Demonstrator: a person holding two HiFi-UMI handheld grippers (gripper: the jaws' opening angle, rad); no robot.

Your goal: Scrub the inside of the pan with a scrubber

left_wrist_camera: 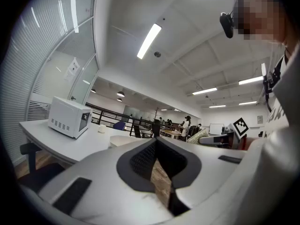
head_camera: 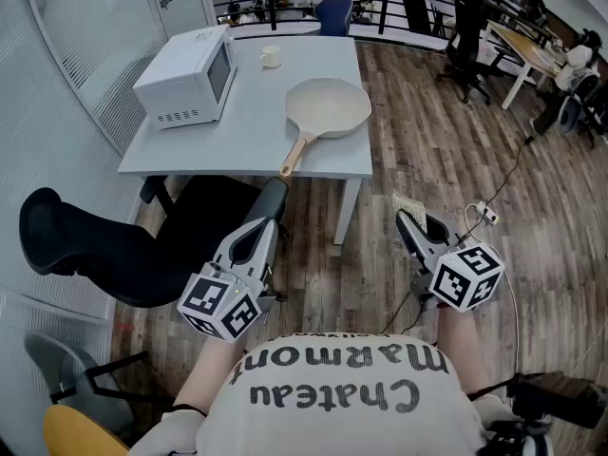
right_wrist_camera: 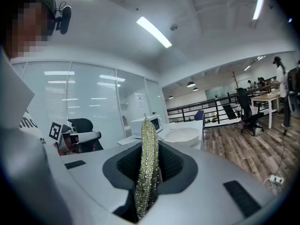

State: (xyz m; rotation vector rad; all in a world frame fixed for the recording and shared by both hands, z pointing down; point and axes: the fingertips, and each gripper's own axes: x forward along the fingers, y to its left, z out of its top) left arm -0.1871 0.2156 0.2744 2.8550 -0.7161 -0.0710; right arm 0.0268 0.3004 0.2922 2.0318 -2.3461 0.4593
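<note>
Soft, light scrubber is pinched in the right gripper, left gripper is shut empty, so the stiff pan is probably best steadied by its handle

**My Shells, Markers and Shirt**

My left gripper and right gripper have smooth pale-grey shells that narrow toward the jaws. Each shell has a dark V-shaped notch lined with black dimpled pads. Each also has flat black rectangular insets set into its top. Behind each gripper sits a white cube printed with black square markers. I wear a light grey shirt with large dark lettering across it, and a small black camera on my head.
</note>
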